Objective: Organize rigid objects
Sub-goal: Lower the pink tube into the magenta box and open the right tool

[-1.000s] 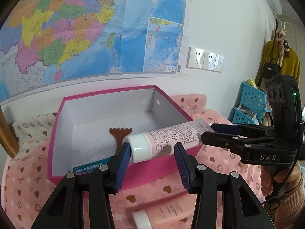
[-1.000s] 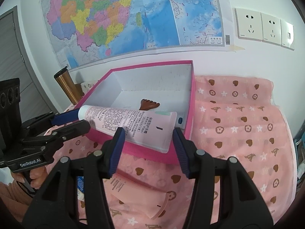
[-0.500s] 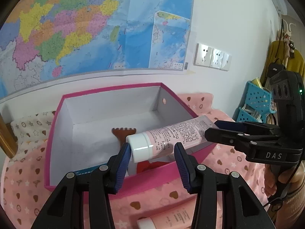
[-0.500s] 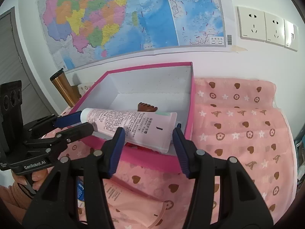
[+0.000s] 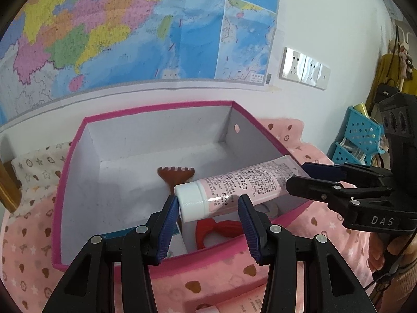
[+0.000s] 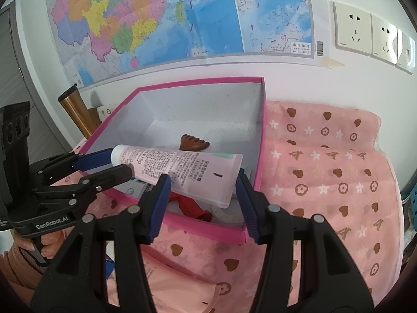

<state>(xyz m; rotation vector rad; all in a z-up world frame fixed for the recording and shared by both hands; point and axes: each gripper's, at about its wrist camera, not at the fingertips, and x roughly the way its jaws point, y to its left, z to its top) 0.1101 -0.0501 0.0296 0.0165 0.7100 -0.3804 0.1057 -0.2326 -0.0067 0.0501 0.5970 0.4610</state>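
While both grippers hold it, the long pink plastic tube with a white cap (image 5: 234, 187) hangs above the open pink cardboard box with grey inside walls (image 5: 156, 135). The left gripper (image 5: 208, 203) has its blue fingers (image 5: 168, 219) on either side of the white cap end; the left finger touches the cap, but it is hard to tell if the right one does. The right gripper (image 6: 203, 185) pinches the flat, sealed end of the tube between its blue fingers (image 6: 245, 193), and this end sits over the near right corner of the box.

Down inside the box lie a small brown wooden comb-shaped tool (image 5: 176, 173) in the middle and a red plastic thing (image 5: 216, 230) near the front wall — the tube hides part of it. A white and teal carton (image 6: 138, 186) lies in there too.

The box rests on a bench covered with a pink cloth with brown hearts and white stars (image 6: 325, 161). Another pink tube (image 6: 179, 281) lies on the cloth in front of the box. A big coloured map (image 5: 130, 31) hangs on the wall behind, and a copper metal cup (image 6: 75, 112) stands to the left of the box.
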